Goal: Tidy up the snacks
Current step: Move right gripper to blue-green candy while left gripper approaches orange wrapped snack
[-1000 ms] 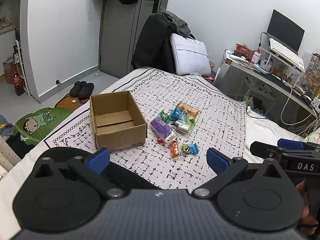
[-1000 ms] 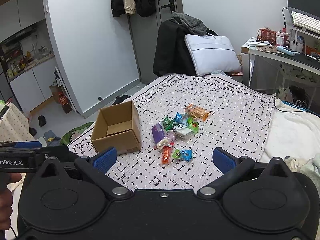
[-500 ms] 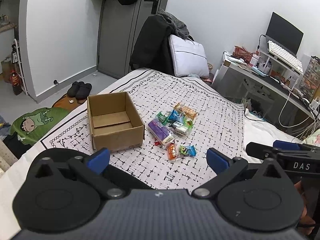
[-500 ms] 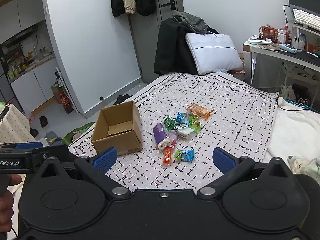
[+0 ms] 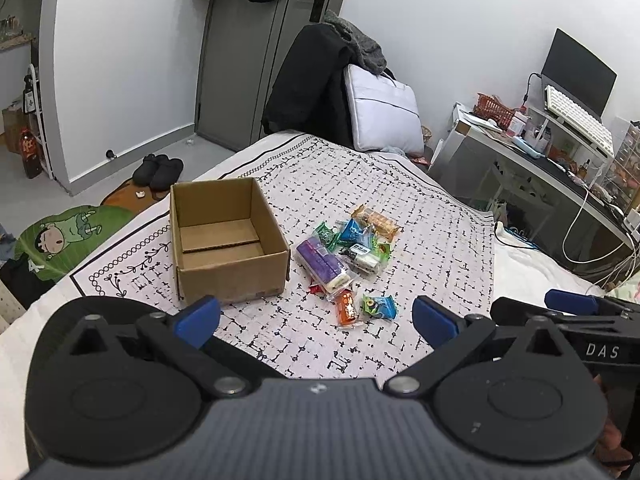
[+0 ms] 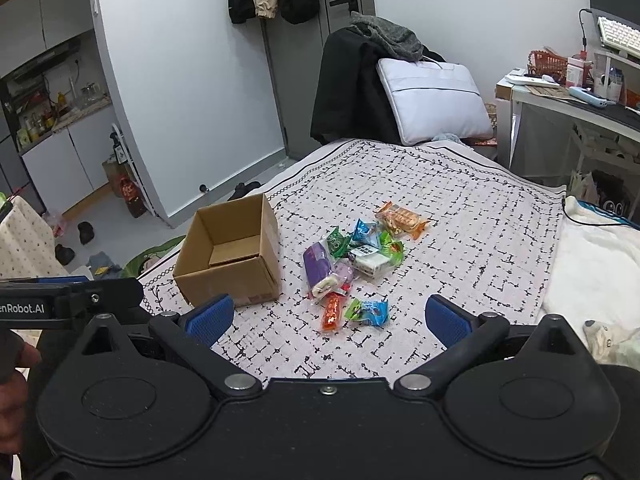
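Note:
An open, empty cardboard box (image 5: 224,240) (image 6: 234,258) stands on the patterned bed cover. Right of it lies a heap of wrapped snacks: a purple pack (image 5: 322,264) (image 6: 318,270), an orange pack (image 5: 347,309) (image 6: 332,312), a blue-green pack (image 5: 380,307) (image 6: 370,311), a white pack (image 6: 370,261) and an orange cracker pack (image 5: 376,220) (image 6: 400,220). My left gripper (image 5: 316,320) is open and empty, above the near edge of the bed. My right gripper (image 6: 326,318) is open and empty, beside it on the right.
The bed cover (image 5: 420,248) spreads around the heap. A dark chair with clothes and a white pillow (image 6: 432,100) stand at the far end. A desk (image 5: 560,168) with a monitor is at the right. Slippers (image 5: 158,170) lie on the floor at the left.
Both grippers have moved a little forward toward the snacks and box, which sit slightly lower and nearer in view. Jaws stay open.

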`<state>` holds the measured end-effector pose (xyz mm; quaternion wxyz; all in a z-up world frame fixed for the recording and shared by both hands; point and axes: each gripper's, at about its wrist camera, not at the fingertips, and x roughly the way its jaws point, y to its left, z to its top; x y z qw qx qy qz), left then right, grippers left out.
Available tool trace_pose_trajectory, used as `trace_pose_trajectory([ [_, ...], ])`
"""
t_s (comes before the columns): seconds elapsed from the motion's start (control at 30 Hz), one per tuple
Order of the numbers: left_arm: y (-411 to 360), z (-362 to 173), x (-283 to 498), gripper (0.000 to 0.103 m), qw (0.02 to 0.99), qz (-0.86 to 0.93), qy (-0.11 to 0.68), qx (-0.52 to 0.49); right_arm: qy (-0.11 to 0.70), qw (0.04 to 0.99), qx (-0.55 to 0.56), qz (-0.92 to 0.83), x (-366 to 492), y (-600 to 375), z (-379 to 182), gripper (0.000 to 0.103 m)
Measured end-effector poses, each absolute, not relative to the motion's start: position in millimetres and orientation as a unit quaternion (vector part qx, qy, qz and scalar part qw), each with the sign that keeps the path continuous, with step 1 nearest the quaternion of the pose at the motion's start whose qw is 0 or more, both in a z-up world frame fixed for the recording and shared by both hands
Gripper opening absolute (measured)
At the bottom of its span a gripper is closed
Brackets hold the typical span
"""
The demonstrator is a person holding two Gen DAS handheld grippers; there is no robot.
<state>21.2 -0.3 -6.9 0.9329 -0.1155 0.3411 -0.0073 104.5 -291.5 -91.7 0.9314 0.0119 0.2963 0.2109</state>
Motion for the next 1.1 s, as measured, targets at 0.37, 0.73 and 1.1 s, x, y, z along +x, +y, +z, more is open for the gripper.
trace_pose_trajectory([
  [0.37,0,-26,47,0.100,0.930,-0.003,0.346,-0.128,0.316,0.921,0.029,0.223,135,-292,-111,0.103],
  [0.73,-11,-51,84,0.095,0.919,-0.011,0.368,-0.138,0.352,0.909,0.077,0.210,180,-305,-132,0.103],
  [1.1,-13,-76,122,0.079,0.903,0.001,0.396,-0.165,0.379,0.893,0.082,0.230,220,-298,-146,0.101],
])
